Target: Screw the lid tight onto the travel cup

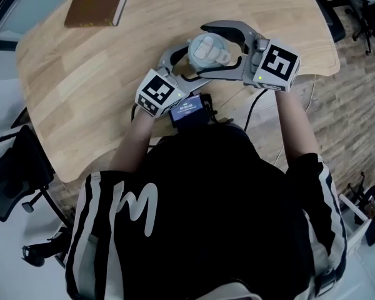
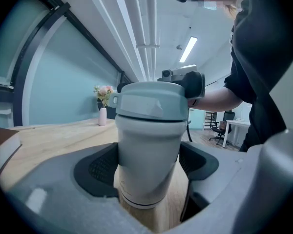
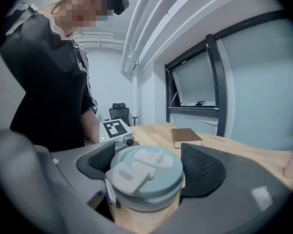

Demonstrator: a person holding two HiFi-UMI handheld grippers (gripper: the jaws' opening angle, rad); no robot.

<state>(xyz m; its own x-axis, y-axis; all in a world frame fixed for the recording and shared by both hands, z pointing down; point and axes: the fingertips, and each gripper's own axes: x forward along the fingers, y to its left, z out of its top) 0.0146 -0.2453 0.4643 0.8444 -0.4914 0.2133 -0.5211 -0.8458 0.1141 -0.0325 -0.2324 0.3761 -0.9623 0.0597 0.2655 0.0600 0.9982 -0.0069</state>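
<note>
travel cup: pale grey-green; stands upright on the desk, near the desk edge closest to the person.
lid: sits level on the mouth of the travel cup; a dark seam shows between lid and cup body; a flip cap lies across its top.
cup contents: hidden; the lid covers the opening.
left gripper: points roughly level at the travel cup; its jaws are closed on the cup body below the lid, with one dark ribbed pad pressed to each side.
right gripper: reaches the travel cup from the opposite side, higher than the left gripper; its jaws stand wide and span the lid, with a pad against the rim on each side; nothing else sits between them.
gripper relation: both grippers meet at the travel cup; in the head view the right one crosses above the left.
book: brown, closed, flat on the desk; well apart from the travel cup, toward the far left corner in the head view.
vase: small, pale, upright on the desk, well beyond the travel cup; holds pink and white flowers.
person: wears a black top with white stripes; is at the desk edge just beside the travel cup, one gripper in each hand.
</note>
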